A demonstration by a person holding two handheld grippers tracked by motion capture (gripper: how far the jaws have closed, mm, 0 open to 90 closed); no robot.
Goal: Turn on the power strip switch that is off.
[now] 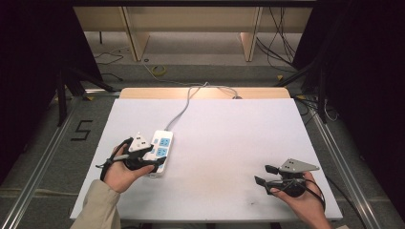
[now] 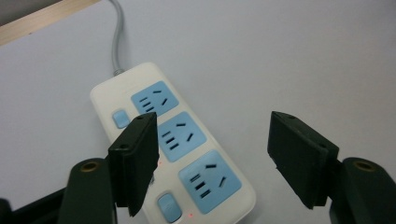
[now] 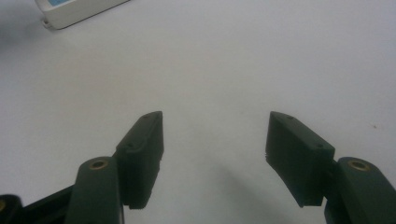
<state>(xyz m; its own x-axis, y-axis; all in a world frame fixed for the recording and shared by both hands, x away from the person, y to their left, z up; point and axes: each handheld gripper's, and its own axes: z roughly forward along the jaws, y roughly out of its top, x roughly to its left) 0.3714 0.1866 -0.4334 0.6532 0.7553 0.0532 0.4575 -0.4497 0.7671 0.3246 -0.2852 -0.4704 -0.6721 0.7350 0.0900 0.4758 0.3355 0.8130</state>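
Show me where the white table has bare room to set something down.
The widest bare stretch of the table runs between the power strip and the right gripper, back to the far edge. It is crowded only at the near left, where the left gripper hovers over the strip.

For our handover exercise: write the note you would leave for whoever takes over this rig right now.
Left gripper: open, over the near end of the white plastic power strip with blue sockets; one finger overlaps the strip, no grip visible.
Right gripper: open, holding nothing, over bare white table at the near right.
Strip lies at the table's left, its grey cable running off the far edge.
Nothing plugged in; handling the strip remains.
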